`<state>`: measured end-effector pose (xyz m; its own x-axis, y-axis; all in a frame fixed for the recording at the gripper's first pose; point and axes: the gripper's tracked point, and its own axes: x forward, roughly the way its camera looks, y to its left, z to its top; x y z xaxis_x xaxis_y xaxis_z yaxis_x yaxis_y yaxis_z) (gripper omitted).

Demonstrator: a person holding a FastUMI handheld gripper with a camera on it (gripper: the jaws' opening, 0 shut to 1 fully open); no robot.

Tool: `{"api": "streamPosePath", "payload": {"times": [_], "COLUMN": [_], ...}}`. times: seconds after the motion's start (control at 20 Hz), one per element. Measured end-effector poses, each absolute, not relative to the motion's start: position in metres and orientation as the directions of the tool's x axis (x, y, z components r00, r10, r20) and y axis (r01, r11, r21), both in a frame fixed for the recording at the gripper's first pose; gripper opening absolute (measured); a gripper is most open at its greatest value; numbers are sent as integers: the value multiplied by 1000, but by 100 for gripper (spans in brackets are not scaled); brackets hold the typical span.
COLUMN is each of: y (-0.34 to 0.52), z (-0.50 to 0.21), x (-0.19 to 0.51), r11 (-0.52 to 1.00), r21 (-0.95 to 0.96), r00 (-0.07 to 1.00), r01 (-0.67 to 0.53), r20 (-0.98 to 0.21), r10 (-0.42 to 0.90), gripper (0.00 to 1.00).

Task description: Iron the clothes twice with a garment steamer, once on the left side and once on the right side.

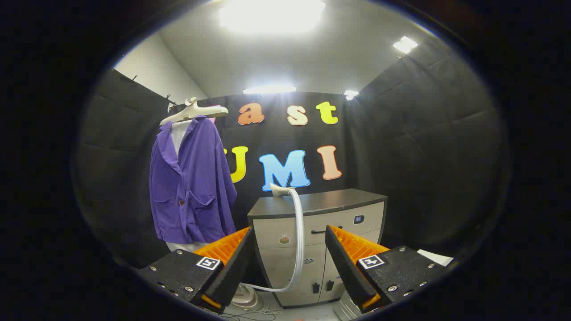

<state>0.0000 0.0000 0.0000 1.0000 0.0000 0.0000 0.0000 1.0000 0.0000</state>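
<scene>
Beyond the spread, empty tool (pixel 287 249), steamer head (pixel 280 190) atop cabinet (pixel 339 203).

Lighting: bright overhead, from ceiling panels (pixel 271 15); the largest blows out to white glare. A strip light (pixel 269 89) glows above the back wall. Booth walls stay dim and matte. Focus: sharp at centre; the open gripper (pixel 289 240) fingers slightly soft. Distortion: strong fisheye bowing, with the cabinet (pixel 352 203) edges curved and corners darkening.
</scene>
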Motion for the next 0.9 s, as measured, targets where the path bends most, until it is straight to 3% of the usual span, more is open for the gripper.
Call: {"api": "streamPosePath", "payload": {"times": [0.9], "y": [24], "z": [6], "x": [1], "r11": [1000], "r21": [-10], "r00": [1000], "r01": [18], "r20": [4], "r10": [-18], "gripper": [96]}}
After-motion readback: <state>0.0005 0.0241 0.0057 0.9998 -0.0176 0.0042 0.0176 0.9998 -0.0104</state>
